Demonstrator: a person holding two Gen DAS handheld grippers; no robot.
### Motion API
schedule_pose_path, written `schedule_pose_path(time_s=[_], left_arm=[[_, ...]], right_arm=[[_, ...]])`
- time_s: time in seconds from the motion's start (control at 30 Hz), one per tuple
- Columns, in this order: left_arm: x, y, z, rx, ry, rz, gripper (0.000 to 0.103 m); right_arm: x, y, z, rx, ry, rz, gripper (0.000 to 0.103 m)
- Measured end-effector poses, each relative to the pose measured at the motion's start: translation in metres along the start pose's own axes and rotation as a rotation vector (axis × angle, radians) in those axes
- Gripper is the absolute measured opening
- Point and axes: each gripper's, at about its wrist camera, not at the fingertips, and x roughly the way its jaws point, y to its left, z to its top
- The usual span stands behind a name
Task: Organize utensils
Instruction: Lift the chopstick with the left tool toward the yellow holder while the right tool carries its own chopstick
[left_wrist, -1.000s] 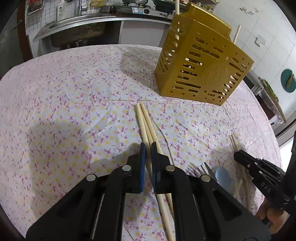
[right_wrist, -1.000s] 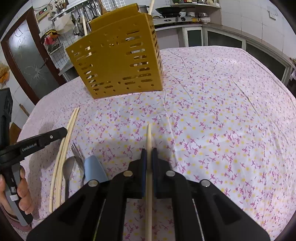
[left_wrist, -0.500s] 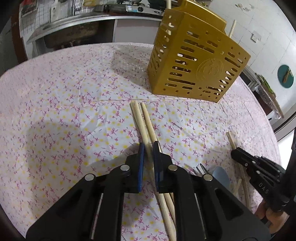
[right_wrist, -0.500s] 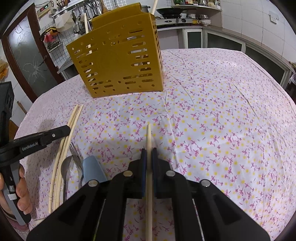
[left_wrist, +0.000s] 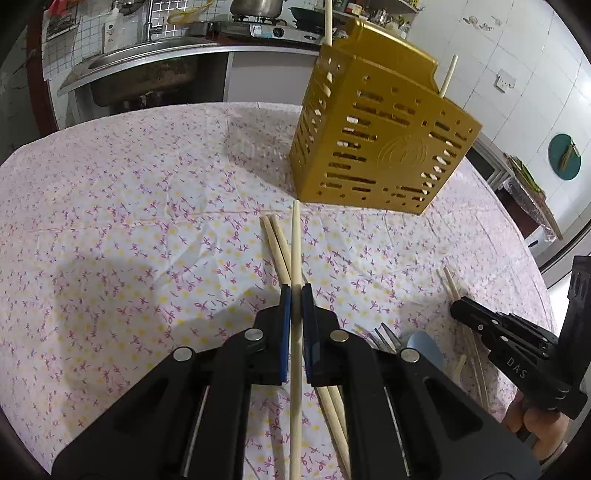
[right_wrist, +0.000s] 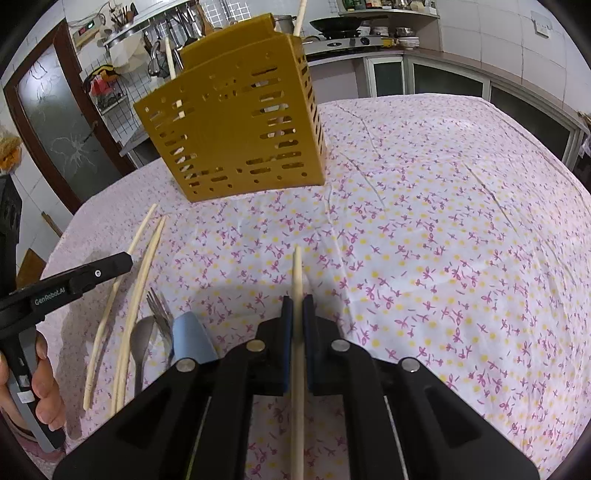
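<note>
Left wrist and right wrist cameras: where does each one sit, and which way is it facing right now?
Left wrist: on the left claw, looking down along a clamped chopstick towards the gold holder; right claw and a hand show lower right.
Right wrist: on the right claw, shut on its own chopstick, facing the holder; left claw shows at left.
Shared: holder, floral tablecloth, loose chopsticks, fork, spoon.

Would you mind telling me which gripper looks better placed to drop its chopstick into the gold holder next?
Probably the left gripper. Both are shut on a chopstick, but in the left wrist view its tip nearly reaches the gold holder; the right gripper shows more tablecloth before it.
</note>
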Motion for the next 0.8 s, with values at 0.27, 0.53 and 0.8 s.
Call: schedule_pose_path(time_s=[0.27, 0.53, 0.8], left_arm=[[-0.021, 0.003, -0.003, -0.003, -0.03, -0.019, 0.005], [-0.052, 0.001, -0.003, -0.004, -0.083, -0.042, 0.005], [-0.078, -0.012, 0.004, 0.017, -0.139, -0.076, 0.005]], right_arm=[[-0.019, -0.004, 0.002, 0.02, -0.047, 0.029, 0.006], [-0.038, 0.0, 0.011, -0.004, -0.065, 0.037, 0.006], [-0.078, 0.005, 0.032, -0.031, -0.166, 0.049, 0.006]])
